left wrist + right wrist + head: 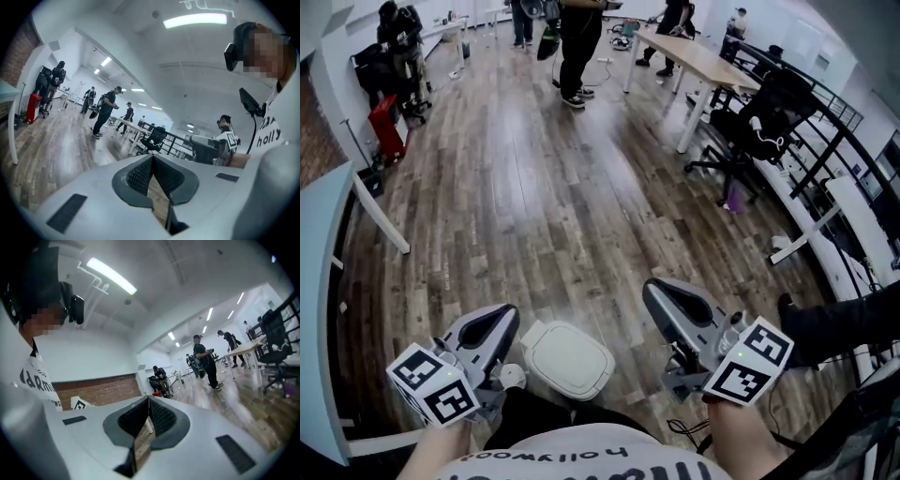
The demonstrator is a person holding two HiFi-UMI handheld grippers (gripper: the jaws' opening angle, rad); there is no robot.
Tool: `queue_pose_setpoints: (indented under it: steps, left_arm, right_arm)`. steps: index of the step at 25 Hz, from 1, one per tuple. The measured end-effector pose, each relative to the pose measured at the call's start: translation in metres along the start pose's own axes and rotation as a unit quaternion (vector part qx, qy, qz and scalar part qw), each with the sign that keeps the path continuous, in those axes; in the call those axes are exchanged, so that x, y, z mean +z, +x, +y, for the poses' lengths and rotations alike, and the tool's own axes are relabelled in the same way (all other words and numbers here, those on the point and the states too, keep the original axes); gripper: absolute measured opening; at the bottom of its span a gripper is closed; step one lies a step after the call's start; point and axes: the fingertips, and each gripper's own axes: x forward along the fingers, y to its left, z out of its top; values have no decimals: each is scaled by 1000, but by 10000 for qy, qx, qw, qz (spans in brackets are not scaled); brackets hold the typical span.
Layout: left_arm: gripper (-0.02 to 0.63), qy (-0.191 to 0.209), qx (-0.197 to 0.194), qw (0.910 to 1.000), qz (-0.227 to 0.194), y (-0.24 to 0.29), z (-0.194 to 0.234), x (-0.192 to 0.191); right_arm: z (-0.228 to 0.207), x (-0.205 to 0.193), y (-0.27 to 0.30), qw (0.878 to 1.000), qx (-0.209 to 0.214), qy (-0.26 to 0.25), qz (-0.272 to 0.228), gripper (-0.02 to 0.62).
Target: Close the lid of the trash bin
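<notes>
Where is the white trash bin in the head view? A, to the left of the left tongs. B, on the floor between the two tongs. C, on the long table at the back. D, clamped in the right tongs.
B: the trash bin stands on the wood floor, with the left tongs at its left and the right tongs at its right.

Trash bin [551, 380], lower centre of the head view: a cream-white, rounded-square container standing upright on the wood-plank floor [562, 216], seen from almost straight above. Its lid [569, 356] lies down flat over the top, with a thin seam running round its edge. The bin's near side is hidden.
</notes>
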Motion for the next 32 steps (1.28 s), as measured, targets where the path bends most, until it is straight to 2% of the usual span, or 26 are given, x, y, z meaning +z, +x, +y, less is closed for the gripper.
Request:
queue_pose_setpoints:
  steps: [2, 6, 12, 18, 32]
  left_arm:
    - [6, 37, -133, 9998, -142, -6, -16, 6]
    - [6, 475, -105, 9987, -155, -15, -35, 9]
    - [6, 634, -103, 9978, -163, -25, -51, 12]
    - [6, 688, -72, 9974, -200, -29, -48, 18]
    - [6, 620, 180, 9979, -99, -28, -27, 14]
  right_arm:
    - [11, -2, -17, 9999, -76, -142, 37, 11]
    - [26, -9, -28, 9990, -52, -402, 159, 11]
    - [38, -14, -31, 9983, -9, -538, 217, 9]
    - [35, -23, -25, 9966, -103, -701, 410, 9]
    - [21, -26, -3, 9954, 22, -811, 503, 9]
